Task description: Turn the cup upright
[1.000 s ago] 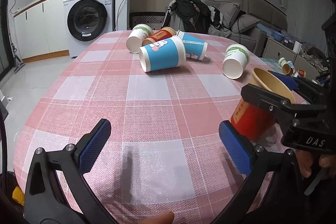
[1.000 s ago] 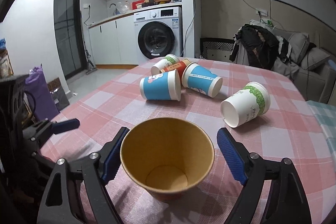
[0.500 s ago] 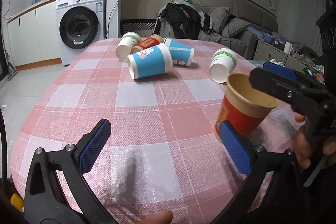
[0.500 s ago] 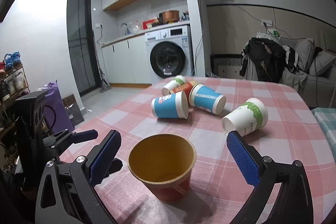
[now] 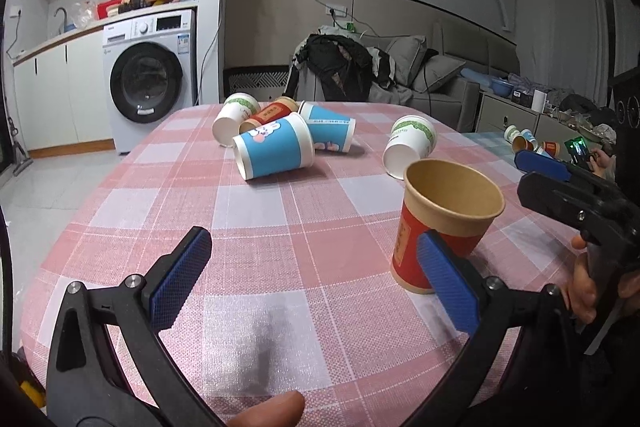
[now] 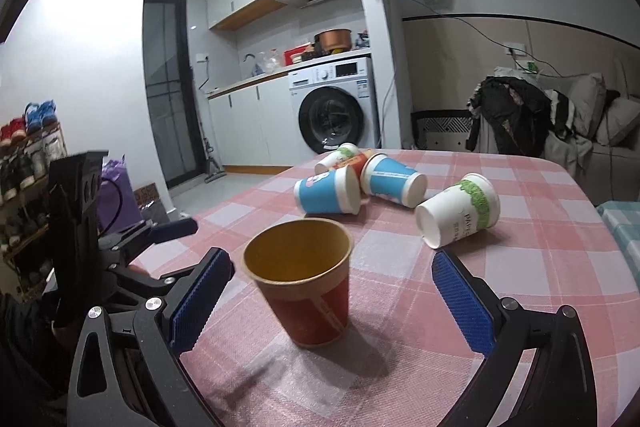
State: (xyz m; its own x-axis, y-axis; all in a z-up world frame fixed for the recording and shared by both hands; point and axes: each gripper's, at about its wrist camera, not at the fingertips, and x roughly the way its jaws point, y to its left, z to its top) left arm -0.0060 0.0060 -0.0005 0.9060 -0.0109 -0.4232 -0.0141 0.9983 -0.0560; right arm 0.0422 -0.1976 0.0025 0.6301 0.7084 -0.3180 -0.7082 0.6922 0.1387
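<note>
- Right gripper hangs with its jaws spread wide and nothing between the pads; the red cup stands just ahead of it, free of both blue fingers.
- Left gripper is equally wide open and empty, low over the checked tablecloth, with the red cup just beyond its right finger.
- That red cup stands on its base, mouth up, near the table's front edge, so by my reading this flip is finished and the hold has been let go.
- Five more cups lie on their sides further back: a blue cup, a second blue cup, a white cup with a green band, and two more behind them.
- Next move, I judge, calls for reaching past the standing cup without knocking it, then closing on one fallen cup across its side.
</note>
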